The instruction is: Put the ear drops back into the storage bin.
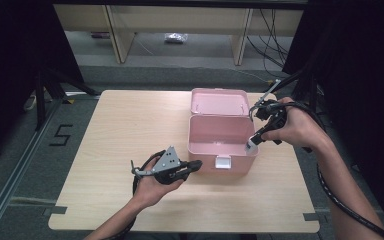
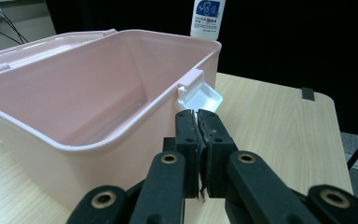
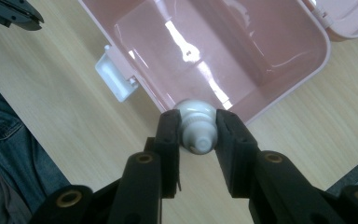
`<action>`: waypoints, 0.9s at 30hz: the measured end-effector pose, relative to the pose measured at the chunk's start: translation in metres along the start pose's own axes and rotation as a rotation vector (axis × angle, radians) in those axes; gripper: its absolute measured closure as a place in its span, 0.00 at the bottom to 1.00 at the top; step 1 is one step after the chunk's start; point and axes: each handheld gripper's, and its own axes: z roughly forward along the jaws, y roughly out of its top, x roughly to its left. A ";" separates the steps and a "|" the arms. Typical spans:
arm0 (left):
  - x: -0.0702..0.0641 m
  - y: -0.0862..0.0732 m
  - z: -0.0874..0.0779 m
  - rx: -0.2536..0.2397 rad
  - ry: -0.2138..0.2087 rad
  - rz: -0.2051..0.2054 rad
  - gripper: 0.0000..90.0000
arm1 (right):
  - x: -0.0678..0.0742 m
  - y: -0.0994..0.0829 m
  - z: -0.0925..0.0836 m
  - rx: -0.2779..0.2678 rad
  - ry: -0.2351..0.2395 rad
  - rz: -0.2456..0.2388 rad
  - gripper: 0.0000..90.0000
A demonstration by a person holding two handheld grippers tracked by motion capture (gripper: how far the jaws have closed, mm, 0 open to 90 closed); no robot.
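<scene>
1. From the high view I see a dim room with dark drapes on both sides and a pale wood-grain bench (image 1: 130, 130) standing on a grey floor. Cables trail along the back wall.
2. An open pink plastic box (image 1: 220, 135) sits right of the bench's middle, with its lid (image 1: 219, 101) laid back flat and a white latch (image 1: 223, 161) on its near wall. There is a lot of bare wood to the left and in front of it.
3. My left tongs (image 1: 196, 164) lie level, with their tips just beside the box's near-left corner. My right tongs (image 1: 254, 142) hang over the box's near-right corner holding a small white bottle (image 1: 251, 145). Much of the bottle is hidden by the hand.
4. In the left gripper view the left tongs (image 2: 198, 122) are closed together on nothing, just short of the latch (image 2: 200, 98). The box wall (image 2: 74, 126) is smooth and glossy. The bottle (image 2: 207, 17) is cut off by the top edge, and I cannot read its blue label.
5. In the right gripper view the right tongs (image 3: 198, 130) clamp the bottle (image 3: 196, 126) at its ribbed neck. It hangs over the rim at the box's corner. The box's inside (image 3: 223, 51) is shiny. Denim is cut off at the left edge.
</scene>
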 end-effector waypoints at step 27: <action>0.002 -0.008 -0.004 0.006 0.012 -0.012 0.95 | -0.010 0.006 0.028 0.015 -0.024 0.069 0.80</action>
